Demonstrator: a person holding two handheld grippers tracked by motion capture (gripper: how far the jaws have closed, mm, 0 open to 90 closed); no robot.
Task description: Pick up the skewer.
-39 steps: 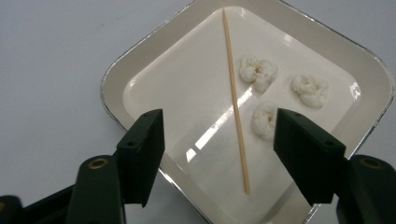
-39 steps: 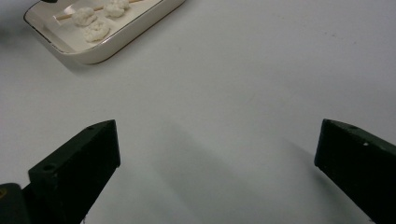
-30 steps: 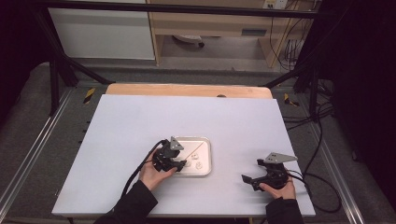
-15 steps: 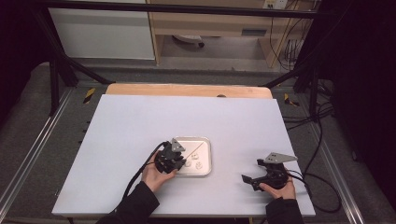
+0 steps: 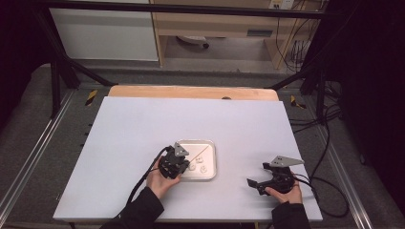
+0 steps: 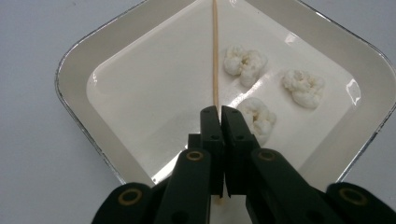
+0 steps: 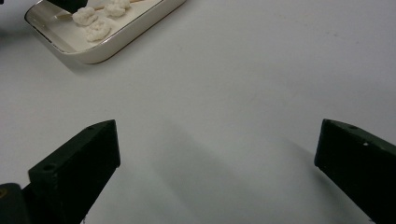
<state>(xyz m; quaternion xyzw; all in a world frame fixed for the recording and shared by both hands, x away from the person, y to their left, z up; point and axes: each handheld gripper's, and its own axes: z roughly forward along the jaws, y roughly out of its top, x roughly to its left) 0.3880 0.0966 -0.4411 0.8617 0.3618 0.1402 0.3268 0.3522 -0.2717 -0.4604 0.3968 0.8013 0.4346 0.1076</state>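
A: Skewer (image 6: pixel 215 56): where, and which way?

B: One skewer, in the tray (image 6: pixel 81 100). In the left gripper view its long axis runs straight away from the jaws, near end pinched between them, far end up at the tray's far corner. In the high view it shows as a thin line (image 5: pixel 202 151) slanting up and to the right from the gripper across the tray.

A: Left gripper (image 6: pixel 220 116) state?

B: Jaws closed tight on the skewer's near end, no gap showing. It sits over the tray's left edge in the high view (image 5: pixel 175 163), hand under it.

A: Lying flat or lifted?

B: Can't tell. Near end is in the jaws; the far end seems to meet the tray's far corner.

A: Count the food.

B: Three white lumps in the tray. One (image 6: pixel 243 64) just right of the skewer halfway along, one (image 6: pixel 304 87) further right toward the tray's right side, one (image 6: pixel 259 116) right beside the jaw tips. None on the skewer. The right gripper view also has lumps (image 7: pixel 97 29) at the tray's near edge.

A: Trays?

B: One, white, square with rounded corners, on the white table (image 5: pixel 133 129).

A: Right gripper (image 5: pixel 260 185)?

B: Well right of the tray, low over the table, in the person's hand. Jaws spread wide, nothing between them but bare tabletop. It points back toward the tray (image 7: pixel 112 49), which sits at the upper left of its view.

A: Grippers total?

B: Two, one per hand.
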